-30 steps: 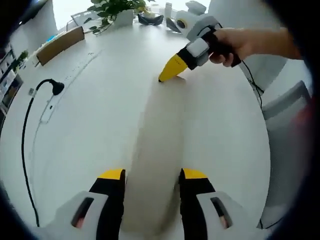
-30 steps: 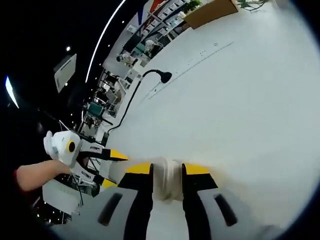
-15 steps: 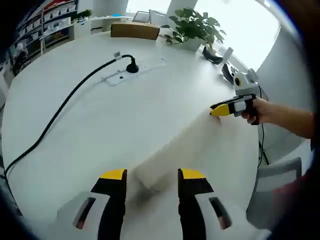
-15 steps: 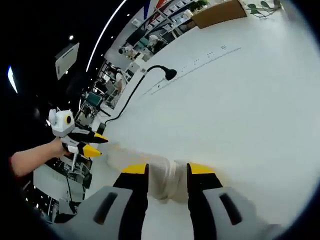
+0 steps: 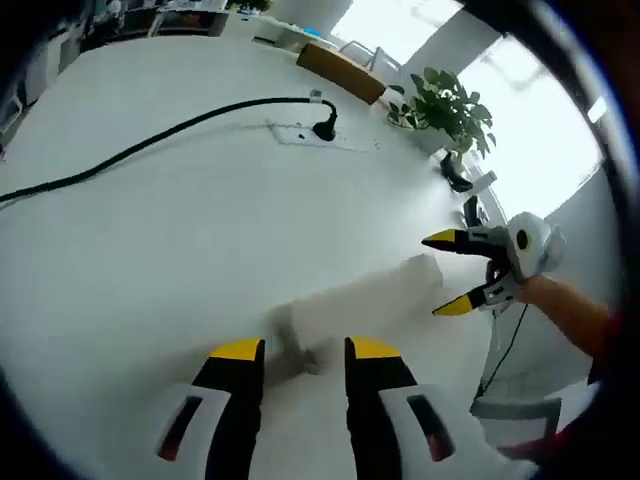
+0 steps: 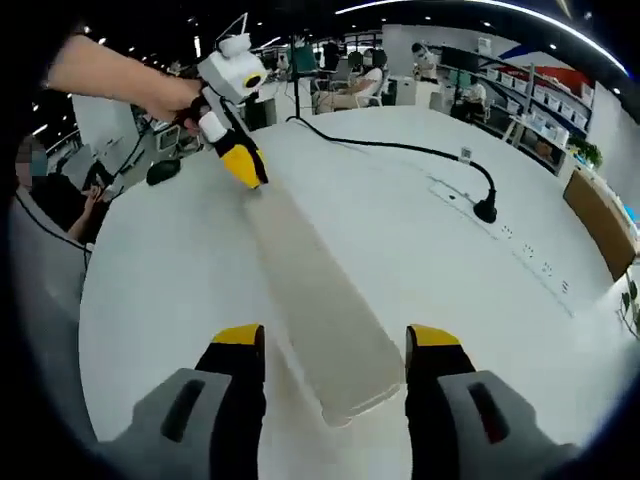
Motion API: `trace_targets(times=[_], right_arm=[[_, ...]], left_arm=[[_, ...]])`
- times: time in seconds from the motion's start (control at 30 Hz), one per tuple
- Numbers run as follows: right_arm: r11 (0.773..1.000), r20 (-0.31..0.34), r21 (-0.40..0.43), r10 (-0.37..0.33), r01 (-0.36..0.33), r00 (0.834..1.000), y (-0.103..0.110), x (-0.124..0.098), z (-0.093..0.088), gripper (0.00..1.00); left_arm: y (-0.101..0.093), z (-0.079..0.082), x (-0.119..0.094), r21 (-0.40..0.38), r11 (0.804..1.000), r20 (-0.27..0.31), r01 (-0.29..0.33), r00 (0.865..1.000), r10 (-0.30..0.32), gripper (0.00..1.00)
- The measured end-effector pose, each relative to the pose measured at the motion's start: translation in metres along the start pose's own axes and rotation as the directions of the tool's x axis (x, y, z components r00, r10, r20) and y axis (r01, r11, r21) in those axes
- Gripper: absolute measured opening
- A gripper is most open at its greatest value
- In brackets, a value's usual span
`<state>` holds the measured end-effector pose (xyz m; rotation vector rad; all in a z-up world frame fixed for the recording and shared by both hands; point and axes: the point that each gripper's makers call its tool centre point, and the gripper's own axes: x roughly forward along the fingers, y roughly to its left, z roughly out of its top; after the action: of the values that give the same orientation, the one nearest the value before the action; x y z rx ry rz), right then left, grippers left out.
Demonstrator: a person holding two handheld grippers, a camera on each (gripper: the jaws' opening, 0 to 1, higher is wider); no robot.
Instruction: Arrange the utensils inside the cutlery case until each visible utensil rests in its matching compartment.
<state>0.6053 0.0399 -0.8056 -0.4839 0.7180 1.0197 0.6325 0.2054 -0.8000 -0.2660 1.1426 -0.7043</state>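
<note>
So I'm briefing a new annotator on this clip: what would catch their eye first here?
A long pale case lying flat on the white table, stretching between the two grippers. The left gripper pinches its far end, while the right gripper has its jaws spread wide at the near end. A black cable snakes across the table behind.

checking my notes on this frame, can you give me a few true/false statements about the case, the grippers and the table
1. The left gripper grips one end of the long pale cutlery case. True.
2. The right gripper is shut on the case. False: its jaws stand apart, either side of the case's near end.
3. A black cable runs across the white table to a plug at a power strip. True.
4. Forks and spoons lie loose on the table beside the case. False: no loose utensils show.
5. A potted plant stands at the table's far edge. True.
</note>
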Motion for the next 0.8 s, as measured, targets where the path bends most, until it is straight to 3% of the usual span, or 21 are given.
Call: trace_targets(times=[0.03, 0.1, 0.13, 0.17, 0.2, 0.23, 0.43, 0.57, 0.6, 0.63, 0.67, 0.73, 0.8], right_arm=[[1.0, -0.002, 0.002, 0.003, -0.003, 1.0, 0.002, 0.003, 0.001, 0.51], [0.999, -0.013, -0.033, -0.004, 0.004, 1.0, 0.002, 0.005, -0.001, 0.51], [0.999, -0.018, -0.038, -0.009, 0.008, 1.0, 0.002, 0.005, -0.001, 0.5], [0.998, -0.035, -0.063, -0.02, 0.017, 0.999, 0.0, 0.005, -0.005, 0.46], [0.993, -0.047, -0.115, -0.027, 0.021, 0.999, -0.001, 0.003, -0.006, 0.41], [0.984, -0.038, -0.176, -0.011, 0.004, 0.999, 0.001, 0.003, -0.005, 0.39], [0.979, -0.043, -0.201, 0.012, -0.02, 0.999, 0.011, 0.0, -0.006, 0.37], [0.972, -0.066, -0.234, 0.024, -0.039, 0.998, 0.015, 0.0, -0.006, 0.36], [0.969, -0.074, -0.245, 0.024, -0.042, 0.997, 0.015, -0.001, -0.006, 0.36], [0.968, -0.08, -0.247, 0.025, -0.044, 0.996, 0.016, -0.002, -0.007, 0.36], [0.965, -0.087, -0.255, 0.032, -0.053, 0.996, 0.02, -0.004, -0.008, 0.36], [0.963, -0.086, -0.26, 0.048, -0.069, 0.995, 0.029, -0.009, -0.012, 0.36], [0.96, -0.089, -0.267, 0.06, -0.082, 0.994, 0.036, -0.013, -0.015, 0.36]], left_arm=[[0.005, 0.007, 0.001, -0.04, 0.999, 0.011, 0.023, 1.0, -0.023, 0.3], [0.005, 0.006, 0.003, -0.085, 0.995, 0.005, 0.057, 0.998, -0.057, 0.23], [0.011, 0.002, 0.004, -0.079, 0.996, -0.019, 0.04, 0.999, -0.042, 0.21], [0.014, 0.002, 0.008, -0.062, 0.998, -0.009, 0.029, 1.0, -0.029, 0.21], [0.016, 0.002, 0.009, -0.068, 0.997, -0.006, 0.03, 1.0, -0.03, 0.21], [0.005, -0.005, 0.009, -0.077, 0.996, 0.0, 0.041, 0.999, -0.041, 0.2], [-0.004, -0.01, 0.008, -0.039, 0.999, 0.036, 0.037, 0.999, -0.035, 0.17], [-0.007, -0.013, 0.002, -0.079, 0.996, 0.043, 0.044, 0.998, -0.041, 0.11], [-0.008, -0.014, 0.001, -0.091, 0.995, 0.048, 0.045, 0.998, -0.041, 0.1], [-0.01, -0.017, 0.0, -0.164, 0.985, 0.05, 0.054, 0.998, -0.046, 0.1], [-0.014, -0.025, -0.002, -0.226, 0.972, 0.017, 0.058, 0.998, -0.056, 0.1], [-0.018, -0.03, -0.004, -0.126, 0.989, 0.032, 0.081, 0.997, -0.077, 0.12], [-0.02, -0.034, -0.005, -0.161, 0.982, 0.041, 0.098, 0.995, -0.092, 0.14]])
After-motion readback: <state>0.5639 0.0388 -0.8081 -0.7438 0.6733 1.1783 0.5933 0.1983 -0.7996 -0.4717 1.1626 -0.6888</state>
